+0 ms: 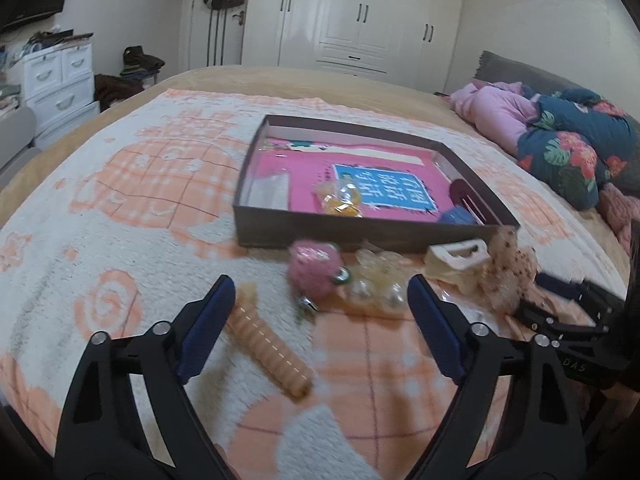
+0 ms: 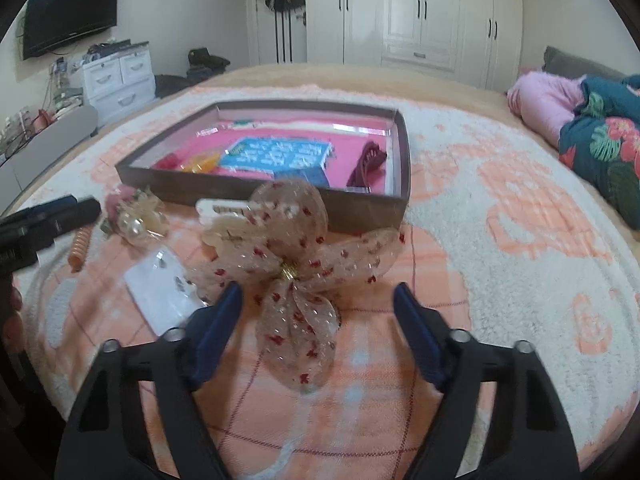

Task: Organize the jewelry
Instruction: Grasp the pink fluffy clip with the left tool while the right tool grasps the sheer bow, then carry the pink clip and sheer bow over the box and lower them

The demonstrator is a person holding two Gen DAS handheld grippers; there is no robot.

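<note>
A sheer beige bow (image 2: 296, 240) with red specks lies on the blanket, its lower loop between the fingers of my right gripper (image 2: 318, 292), which is open and clear of the fabric on both sides. My left gripper (image 1: 320, 286) is open above the blanket. Just beyond its tips lie a pink fuzzy scrunchie (image 1: 312, 268) and a pearl hair clip (image 1: 376, 280). An orange spiral hair piece (image 1: 268, 344) lies by its left finger. A cream claw clip (image 1: 456, 260) rests against the brown box (image 1: 360, 238).
The shallow box (image 2: 260, 194) has a pink floor and holds a blue card, yellow pieces and a maroon claw clip (image 2: 366, 164). A white earring card (image 2: 160, 292) lies left of the bow. Folded bedding (image 1: 560, 140) sits at the right. The blanket covers a wide bed.
</note>
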